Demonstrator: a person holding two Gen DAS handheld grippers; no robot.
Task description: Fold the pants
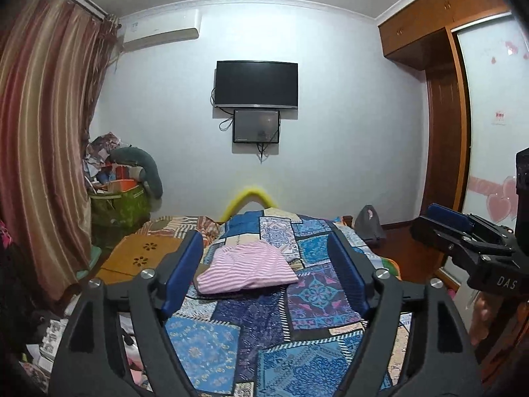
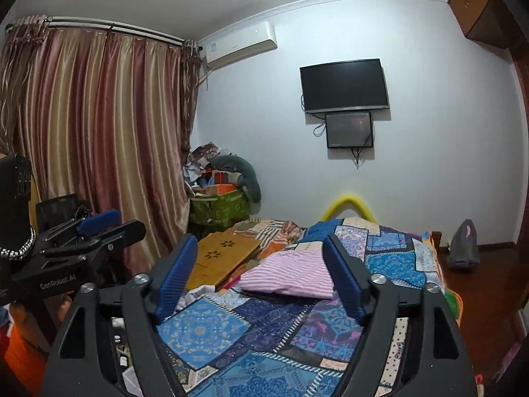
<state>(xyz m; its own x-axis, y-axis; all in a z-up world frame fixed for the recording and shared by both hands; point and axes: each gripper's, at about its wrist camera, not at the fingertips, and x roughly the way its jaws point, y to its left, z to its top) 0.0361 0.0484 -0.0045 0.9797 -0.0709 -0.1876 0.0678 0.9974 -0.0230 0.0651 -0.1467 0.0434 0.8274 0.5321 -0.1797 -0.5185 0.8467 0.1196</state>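
Pants [image 1: 246, 269], pink-and-white striped, lie folded into a compact bundle on the bed [image 1: 211, 350], toward its middle, resting on a blue patchwork quilt [image 1: 317, 294]. In the right wrist view the same bundle [image 2: 291, 276] sits just beyond the right tool's fingertips, partly hidden behind the right-hand finger.

Left tool [image 1: 266, 274]: jaws spread wide, blue pads [image 1: 183, 274] apart on either side of the bundle as seen, held above the quilt, gripping nothing. Right tool [image 2: 256, 278]: likewise wide open and empty, raised over the near part of the bed. Each tool shows at the edge of the other's view; neither touches the pants.

Beside the pants, toward the curtain side, a yellow-brown wooden board [image 2: 221, 258] with flower-shaped cutouts lies on the bed. A yellow curved bar [image 1: 249, 198] stands at the far end of the bed. Beyond: green bin [image 2: 218, 210] heaped with clutter in the corner, striped curtain [image 2: 99, 132], wall TV [image 1: 256, 84] with a smaller screen [image 1: 256, 126] below it, air conditioner [image 2: 241, 44], wooden wardrobe [image 1: 443, 125], grey bag [image 2: 463, 246] on the floor.
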